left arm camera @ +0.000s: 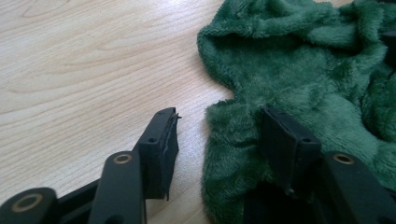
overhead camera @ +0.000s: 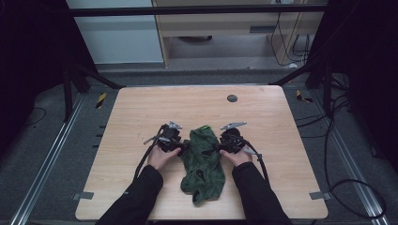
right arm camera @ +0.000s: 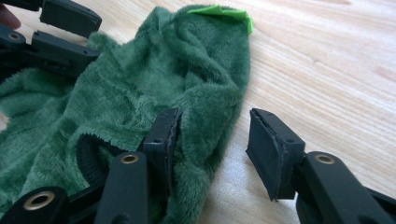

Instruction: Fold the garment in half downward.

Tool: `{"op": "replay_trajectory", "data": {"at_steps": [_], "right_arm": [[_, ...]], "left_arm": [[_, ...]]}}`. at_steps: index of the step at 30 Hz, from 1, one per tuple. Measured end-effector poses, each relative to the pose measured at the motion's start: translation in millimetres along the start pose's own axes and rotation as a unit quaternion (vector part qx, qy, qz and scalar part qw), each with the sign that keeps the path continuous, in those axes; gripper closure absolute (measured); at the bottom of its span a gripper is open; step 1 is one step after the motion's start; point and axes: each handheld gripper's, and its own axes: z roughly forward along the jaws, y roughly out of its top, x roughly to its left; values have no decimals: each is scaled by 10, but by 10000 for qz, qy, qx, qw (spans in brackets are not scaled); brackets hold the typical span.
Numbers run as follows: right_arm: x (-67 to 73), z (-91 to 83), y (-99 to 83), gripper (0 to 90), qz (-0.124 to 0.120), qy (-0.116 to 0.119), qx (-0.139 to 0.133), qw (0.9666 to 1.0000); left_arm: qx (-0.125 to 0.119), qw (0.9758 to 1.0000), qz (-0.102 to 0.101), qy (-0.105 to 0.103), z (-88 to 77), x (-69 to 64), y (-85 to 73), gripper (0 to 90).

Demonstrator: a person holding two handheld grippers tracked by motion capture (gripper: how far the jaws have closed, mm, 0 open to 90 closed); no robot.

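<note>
With both tools set to pinch opposite edges, green fleece garment [overhead camera: 202,159] lies centre frame; left gripper [left arm camera: 217,133] and right gripper [right arm camera: 212,135] gape, straddling fabric, unclamped.

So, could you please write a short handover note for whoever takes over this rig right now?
Left gripper: open, jaws astride the left edge of the green fleece cloth, one jaw on the fabric, one over bare wood.
Right gripper: open, astride the cloth's right edge in the same way.
Cloth: crumpled, lying lengthwise near the front of the table, bright green tag at its far end.
Done: both grippers placed at the edges.
Left: probably close both, then lift or spread the cloth.
</note>
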Motion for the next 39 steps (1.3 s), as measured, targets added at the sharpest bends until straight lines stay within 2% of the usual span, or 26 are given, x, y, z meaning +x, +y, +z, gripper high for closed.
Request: {"op": "replay_trajectory", "data": {"at_steps": [9, 19, 20, 27, 39], "right_arm": [[8, 49, -22, 657, -40, 75, 50, 10000], [42, 66, -23, 792, -65, 156, 103, 9998], [47, 62, -22, 799, -58, 146, 112, 9998], [55, 10, 1, 826, -124, 105, -32, 9999], [70, -201, 95, 831, -186, 141, -488, 9985]], "left_arm": [[44, 9999, 87, -71, 6, -55, 6, 631], [119, 9998, 155, -55, 10, -110, 17, 804], [143, 9997, 212, -25, 5, -123, 23, 812], [58, 9997, 232, -38, -43, -130, 39, 830], [-447, 9986, 274, -92, -309, -203, 179, 833]]}}
